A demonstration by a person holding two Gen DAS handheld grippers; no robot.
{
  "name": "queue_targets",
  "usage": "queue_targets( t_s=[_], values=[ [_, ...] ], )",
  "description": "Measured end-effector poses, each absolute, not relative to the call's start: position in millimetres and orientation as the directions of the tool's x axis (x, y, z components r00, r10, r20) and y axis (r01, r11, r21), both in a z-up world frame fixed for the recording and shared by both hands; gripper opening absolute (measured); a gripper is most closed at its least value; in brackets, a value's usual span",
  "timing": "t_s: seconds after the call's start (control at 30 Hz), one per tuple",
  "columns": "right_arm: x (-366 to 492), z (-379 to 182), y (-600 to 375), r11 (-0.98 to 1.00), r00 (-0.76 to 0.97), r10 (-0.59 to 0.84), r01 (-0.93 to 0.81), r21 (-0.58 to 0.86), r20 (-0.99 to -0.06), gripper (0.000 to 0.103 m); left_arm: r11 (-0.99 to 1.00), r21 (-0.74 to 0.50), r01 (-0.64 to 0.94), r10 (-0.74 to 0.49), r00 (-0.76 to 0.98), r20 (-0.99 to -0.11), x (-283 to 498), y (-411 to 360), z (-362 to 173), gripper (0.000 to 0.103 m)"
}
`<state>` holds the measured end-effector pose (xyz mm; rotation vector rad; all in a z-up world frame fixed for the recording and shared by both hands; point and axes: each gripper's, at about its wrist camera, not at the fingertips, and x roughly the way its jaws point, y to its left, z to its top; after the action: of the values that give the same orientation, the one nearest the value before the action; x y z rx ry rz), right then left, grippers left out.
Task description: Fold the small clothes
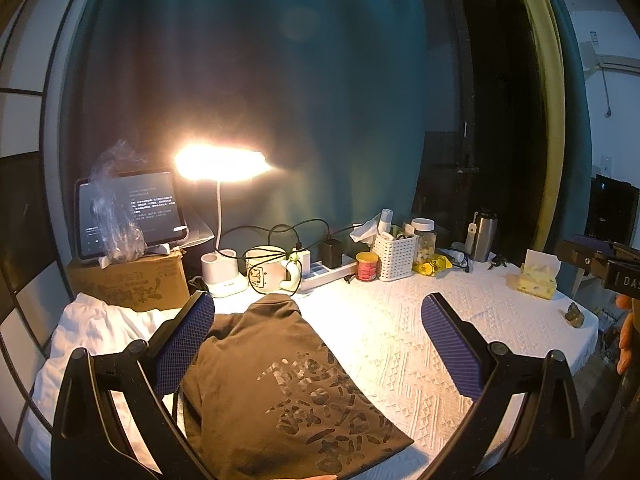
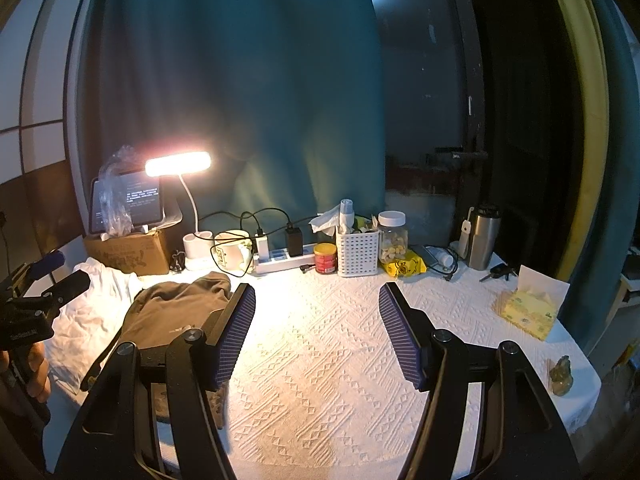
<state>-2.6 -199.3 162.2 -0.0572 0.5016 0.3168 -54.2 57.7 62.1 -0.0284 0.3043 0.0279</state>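
A dark brown shirt [image 1: 280, 380] with a printed design lies folded on the white patterned tablecloth [image 1: 400, 340], on top of a white garment [image 1: 92, 332]. My left gripper [image 1: 320, 344] hovers open over the shirt's right part, nothing between its blue pads. In the right wrist view the brown shirt [image 2: 176, 308] lies left of my right gripper [image 2: 318, 332], which stands open above bare tablecloth [image 2: 320, 360]. The white garment [image 2: 92, 312] spreads at the left. The left gripper [image 2: 44, 288] shows at that view's left edge, held by a hand.
Along the back stand a lit desk lamp [image 2: 178, 166], tablet [image 2: 128, 200] on a cardboard box [image 2: 128, 254], mug [image 2: 232, 254], power strip [image 2: 280, 260], red tin [image 2: 325, 258], white basket [image 2: 357, 254], jar [image 2: 392, 236] and steel flask [image 2: 484, 236]. A tissue box [image 2: 528, 310] sits right.
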Motion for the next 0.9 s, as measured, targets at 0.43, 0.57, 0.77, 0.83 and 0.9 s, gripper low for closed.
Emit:
queue_targets(
  t_s=[0.43, 0.57, 0.77, 0.83, 0.9],
  values=[
    [4, 159, -197, 0.952, 0.832, 0.275, -0.304, 0.02, -0.482, 0.068, 0.999, -0.028, -0.026, 0.017, 0.954, -0.3, -49, 59, 62, 0.102],
    [5, 158, -197, 0.952, 0.829, 0.276, -0.305, 0.02, -0.486, 0.068, 0.999, -0.027, -0.03, 0.02, 0.953, -0.301, -48, 59, 62, 0.102],
    [9, 155, -196, 0.952, 0.827, 0.274, -0.304, 0.019, -0.49, 0.068, 0.999, -0.032, -0.034, 0.023, 0.955, -0.297, -46, 61, 62, 0.102],
    [10, 155, -196, 0.952, 0.826, 0.275, -0.306, 0.019, -0.493, 0.068, 0.999, -0.034, -0.036, 0.025, 0.955, -0.297, -45, 62, 62, 0.102],
    [10, 153, -195, 0.952, 0.824, 0.276, -0.307, 0.019, -0.495, 0.068, 0.999, -0.034, -0.037, 0.025, 0.954, -0.299, -43, 62, 61, 0.102]
  ],
)
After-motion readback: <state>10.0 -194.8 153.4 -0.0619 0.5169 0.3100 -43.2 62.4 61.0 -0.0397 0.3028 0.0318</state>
